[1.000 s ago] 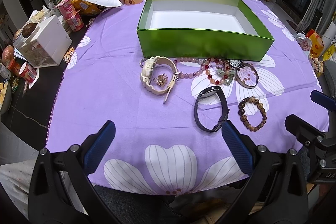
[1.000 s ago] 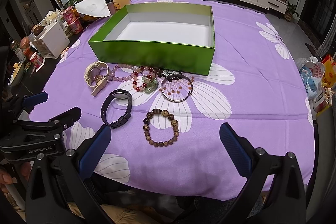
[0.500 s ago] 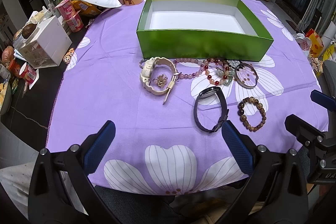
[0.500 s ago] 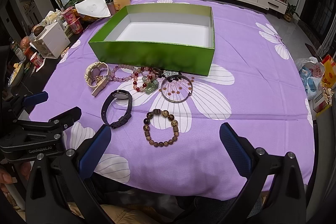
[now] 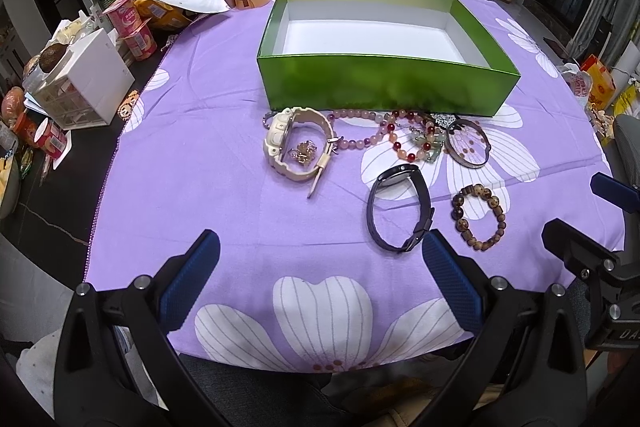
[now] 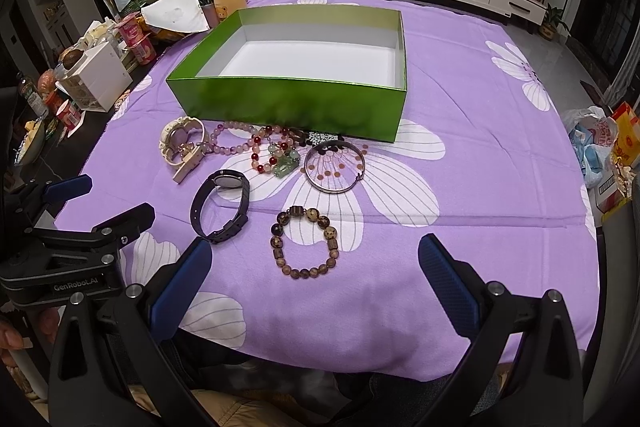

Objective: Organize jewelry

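Fingers on both of my tools are spread wide and grasp nothing: the left gripper [image 5: 320, 279] and the right gripper [image 6: 316, 283] both hover over the near edge of the counter [image 6: 500, 131], their blue pads clear of the purple flowered cloth and of every piece of jewelry. I hold them back here, I think, so that both cameras take in the whole spread before I choose a first piece. The green box [image 5: 384, 89] sits open and bare inside toward the far side of the cloth, which looks like the place everything is meant to go. The jewelry lies in a loose row just in front of its near wall: a cream watch [image 5: 294, 143] at the left with a small gold trinket [image 5: 305, 151] lying inside its loop, a pink bead strand [image 5: 360, 137] tangled with red and green beads [image 5: 420, 143], and a metal bangle [image 6: 335, 167] near the box. Closer to me lie a black watch [image 6: 221, 205] and a brown bead bracelet [image 6: 306, 243], apart from each other and from the tangle. The brown bracelet lies nearest my right fingers and the black watch just beyond my left ones, so those seem the easiest first picks, leaving the knotted strands for later.
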A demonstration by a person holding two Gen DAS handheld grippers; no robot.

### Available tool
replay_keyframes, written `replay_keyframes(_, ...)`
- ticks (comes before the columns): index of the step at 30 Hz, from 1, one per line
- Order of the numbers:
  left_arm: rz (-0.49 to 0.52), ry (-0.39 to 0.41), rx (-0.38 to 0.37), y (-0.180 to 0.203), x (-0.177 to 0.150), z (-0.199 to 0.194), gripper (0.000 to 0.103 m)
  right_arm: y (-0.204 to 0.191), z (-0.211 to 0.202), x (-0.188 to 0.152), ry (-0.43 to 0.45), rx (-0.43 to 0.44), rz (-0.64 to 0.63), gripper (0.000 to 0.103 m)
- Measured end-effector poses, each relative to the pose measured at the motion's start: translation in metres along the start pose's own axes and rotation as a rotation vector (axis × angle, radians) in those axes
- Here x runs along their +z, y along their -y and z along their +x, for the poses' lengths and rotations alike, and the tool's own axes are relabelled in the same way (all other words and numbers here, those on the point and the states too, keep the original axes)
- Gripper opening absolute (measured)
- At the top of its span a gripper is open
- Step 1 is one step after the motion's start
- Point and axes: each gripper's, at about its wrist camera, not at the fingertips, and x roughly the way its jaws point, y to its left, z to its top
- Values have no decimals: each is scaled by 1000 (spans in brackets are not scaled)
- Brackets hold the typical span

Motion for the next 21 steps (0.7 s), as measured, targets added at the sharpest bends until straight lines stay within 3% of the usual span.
replay_keyframes(21,-40,10,-37,-11,3,13,101,1,15,0,-21,-1,5,102)
